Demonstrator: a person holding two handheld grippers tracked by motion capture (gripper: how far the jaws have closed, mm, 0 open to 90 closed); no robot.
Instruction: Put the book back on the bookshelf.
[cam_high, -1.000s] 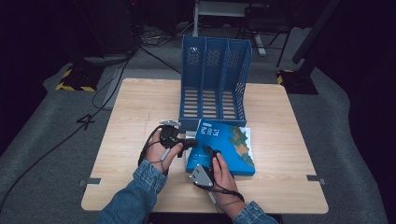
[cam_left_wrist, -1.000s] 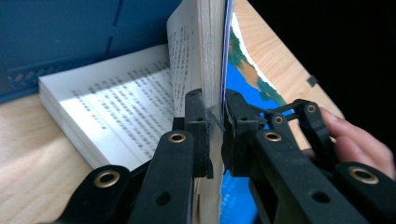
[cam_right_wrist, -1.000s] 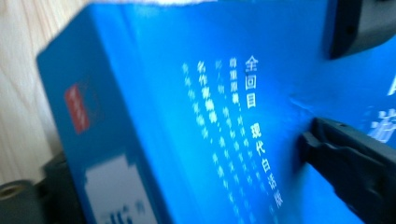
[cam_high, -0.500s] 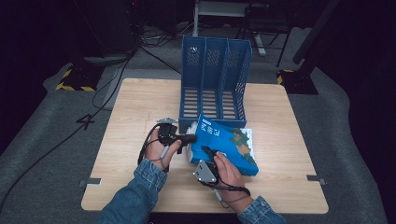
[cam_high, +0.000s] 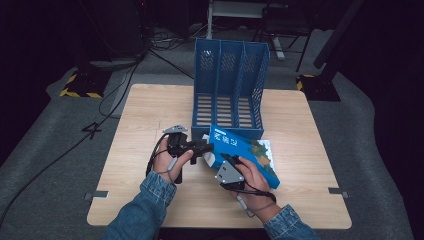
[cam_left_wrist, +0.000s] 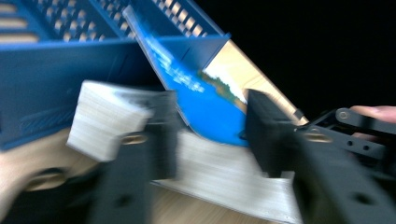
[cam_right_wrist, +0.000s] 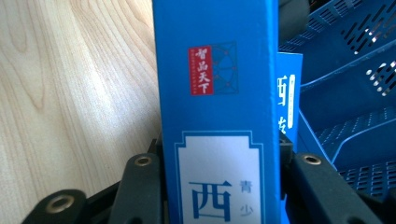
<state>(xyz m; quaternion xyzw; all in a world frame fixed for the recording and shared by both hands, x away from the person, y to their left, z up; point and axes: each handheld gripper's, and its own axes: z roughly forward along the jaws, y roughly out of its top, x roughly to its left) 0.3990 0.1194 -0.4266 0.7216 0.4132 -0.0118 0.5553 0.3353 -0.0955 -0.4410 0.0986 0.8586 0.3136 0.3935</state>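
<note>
A thick blue book (cam_high: 239, 149) with a landscape picture on its cover is tilted up off the table, in front of the blue file rack (cam_high: 230, 85). My right gripper (cam_high: 233, 163) is shut on the book's spine (cam_right_wrist: 215, 84), which fills the space between its jaws (cam_right_wrist: 219, 161). My left gripper (cam_high: 206, 150) sits at the book's left corner. Its jaws have just been opening and now stand apart (cam_left_wrist: 210, 121), with the blue cover (cam_left_wrist: 205, 98) and white page edges (cam_left_wrist: 233, 177) between them, untouched by the pads. A second blue spine (cam_right_wrist: 287, 93) shows behind the held one.
The three-slot rack stands upright at the back middle of the wooden table (cam_high: 145, 115). Bare wood lies to the left and right of the book. Beyond the table are a dark floor, cables and a stand.
The right gripper closed on the book and raised it, so the book now tilts up instead of lying flat. The left gripper stayed put and its jaws opened.
</note>
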